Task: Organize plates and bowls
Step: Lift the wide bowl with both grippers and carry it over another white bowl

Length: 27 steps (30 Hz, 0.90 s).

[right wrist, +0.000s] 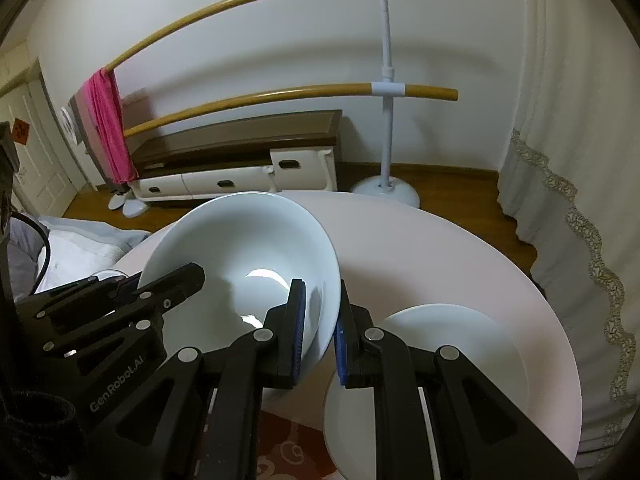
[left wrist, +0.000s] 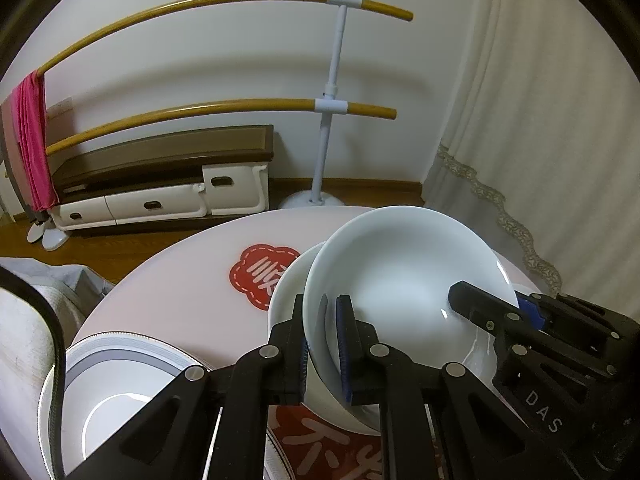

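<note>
A white bowl (left wrist: 404, 272) is held tilted above the round pink table (left wrist: 172, 304). My left gripper (left wrist: 324, 344) is shut on its left rim. My right gripper (right wrist: 320, 316) is shut on its right rim, where the same bowl (right wrist: 248, 240) shows; that gripper also shows at right in the left wrist view (left wrist: 472, 304). A second white bowl (left wrist: 284, 300) sits just behind and below the held one. A white plate (right wrist: 472, 344) lies on the table under my right gripper. A grey-rimmed plate (left wrist: 120, 380) lies at the table's near left.
Red printed patches (left wrist: 260, 276) mark the table top. Beyond the table stand a wooden-barred rack (left wrist: 332, 100) with a pink towel (left wrist: 32, 136), a low brown bench with white drawers (left wrist: 168, 184), and a curtain (left wrist: 540, 140) at right. Bedding (left wrist: 28, 320) lies at left.
</note>
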Each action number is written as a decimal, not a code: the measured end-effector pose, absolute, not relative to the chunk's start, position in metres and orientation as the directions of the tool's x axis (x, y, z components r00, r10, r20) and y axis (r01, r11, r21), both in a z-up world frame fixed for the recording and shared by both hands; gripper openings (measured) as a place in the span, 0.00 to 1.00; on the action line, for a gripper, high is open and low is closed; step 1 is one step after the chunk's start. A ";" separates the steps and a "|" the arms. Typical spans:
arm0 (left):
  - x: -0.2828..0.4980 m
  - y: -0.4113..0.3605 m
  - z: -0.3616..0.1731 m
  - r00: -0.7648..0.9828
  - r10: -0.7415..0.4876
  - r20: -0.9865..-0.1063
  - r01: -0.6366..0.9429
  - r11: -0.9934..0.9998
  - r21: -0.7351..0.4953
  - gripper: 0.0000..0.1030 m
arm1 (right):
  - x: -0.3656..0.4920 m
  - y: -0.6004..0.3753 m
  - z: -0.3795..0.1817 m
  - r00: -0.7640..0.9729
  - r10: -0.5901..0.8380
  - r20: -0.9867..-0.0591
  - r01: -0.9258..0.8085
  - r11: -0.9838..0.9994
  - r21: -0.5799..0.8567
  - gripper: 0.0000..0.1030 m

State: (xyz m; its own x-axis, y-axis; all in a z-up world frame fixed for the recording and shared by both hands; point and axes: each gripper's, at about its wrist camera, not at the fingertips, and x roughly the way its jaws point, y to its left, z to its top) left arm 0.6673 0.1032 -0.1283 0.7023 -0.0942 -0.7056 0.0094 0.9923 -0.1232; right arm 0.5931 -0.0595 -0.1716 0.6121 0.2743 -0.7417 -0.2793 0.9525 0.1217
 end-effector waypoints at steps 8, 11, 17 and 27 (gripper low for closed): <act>0.661 0.102 -0.133 0.703 -0.090 -0.705 0.012 0.993 -0.115 0.09 | 0.593 -0.055 -0.171 0.611 0.234 -0.757 -0.264 0.961 0.084 0.14; 0.661 0.100 -0.135 0.707 -0.078 -0.703 0.009 0.995 -0.101 0.09 | 0.593 -0.054 -0.172 0.610 0.225 -0.760 -0.261 0.962 0.075 0.15; 0.660 0.099 -0.136 0.704 -0.086 -0.705 0.014 0.994 -0.108 0.09 | 0.595 -0.055 -0.173 0.605 0.221 -0.765 -0.255 0.964 0.077 0.15; 0.657 0.098 -0.137 0.709 -0.082 -0.700 0.017 0.995 -0.100 0.09 | 0.604 -0.061 -0.176 0.591 0.232 -0.773 -0.262 0.961 0.088 0.12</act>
State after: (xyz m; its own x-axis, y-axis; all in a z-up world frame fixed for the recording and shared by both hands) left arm 0.6574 0.0978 -0.1373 0.7094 -0.0820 -0.7000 0.0166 0.9949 -0.0998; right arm 0.6036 -0.0609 -0.1763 0.5906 0.2317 -0.7730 -0.2620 0.9611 0.0879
